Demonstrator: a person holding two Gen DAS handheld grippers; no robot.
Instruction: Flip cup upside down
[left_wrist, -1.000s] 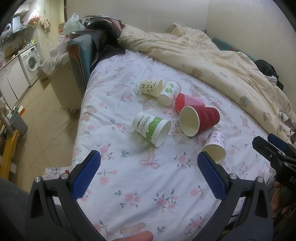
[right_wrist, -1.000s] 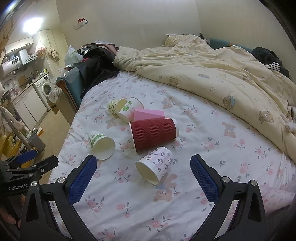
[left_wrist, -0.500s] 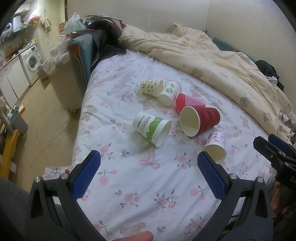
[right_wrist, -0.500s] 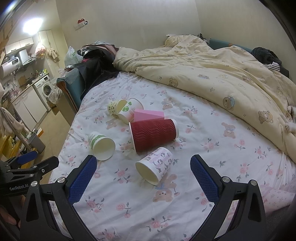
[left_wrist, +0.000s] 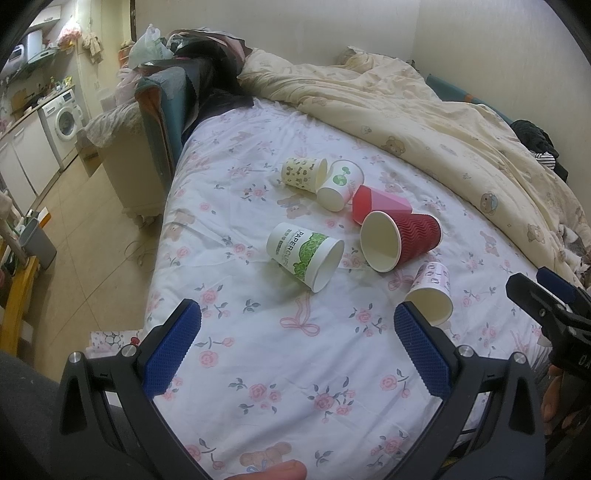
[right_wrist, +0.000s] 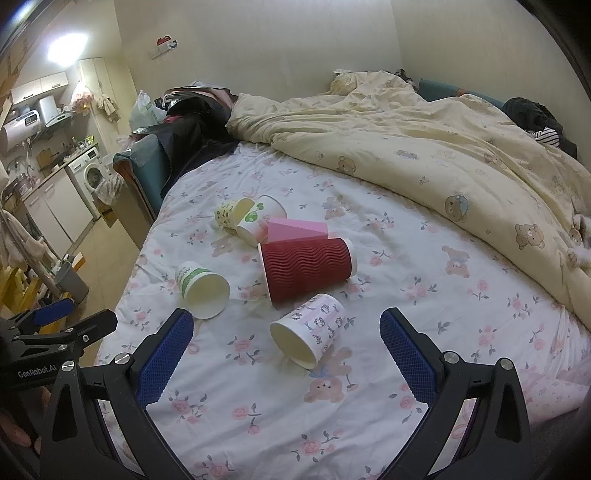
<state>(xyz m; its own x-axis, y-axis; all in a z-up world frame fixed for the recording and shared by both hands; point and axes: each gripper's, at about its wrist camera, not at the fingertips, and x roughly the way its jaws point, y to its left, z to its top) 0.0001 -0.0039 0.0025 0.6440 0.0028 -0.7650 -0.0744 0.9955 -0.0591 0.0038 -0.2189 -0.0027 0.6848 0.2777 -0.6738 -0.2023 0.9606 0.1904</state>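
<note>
Several paper cups lie on their sides on the flowered bed sheet (left_wrist: 258, 354): a green-and-white cup (left_wrist: 304, 254) (right_wrist: 201, 290), a dark red ribbed cup (left_wrist: 400, 240) (right_wrist: 308, 269), a pink-patterned cup (left_wrist: 430, 293) (right_wrist: 308, 334), a pink cup (left_wrist: 378, 203) (right_wrist: 295, 229), a white cup with a green logo (left_wrist: 340, 184) and a yellow patterned cup (left_wrist: 303, 173). My left gripper (left_wrist: 297, 350) is open and empty, held in front of the green-and-white cup. My right gripper (right_wrist: 282, 358) is open and empty, with the pink-patterned cup just beyond its fingertips.
A cream duvet (right_wrist: 424, 147) covers the far and right part of the bed. The bed's left edge drops to a tiled floor (left_wrist: 92, 221). A teal chair with dark clothes (left_wrist: 173, 96) stands at the bed's far left corner.
</note>
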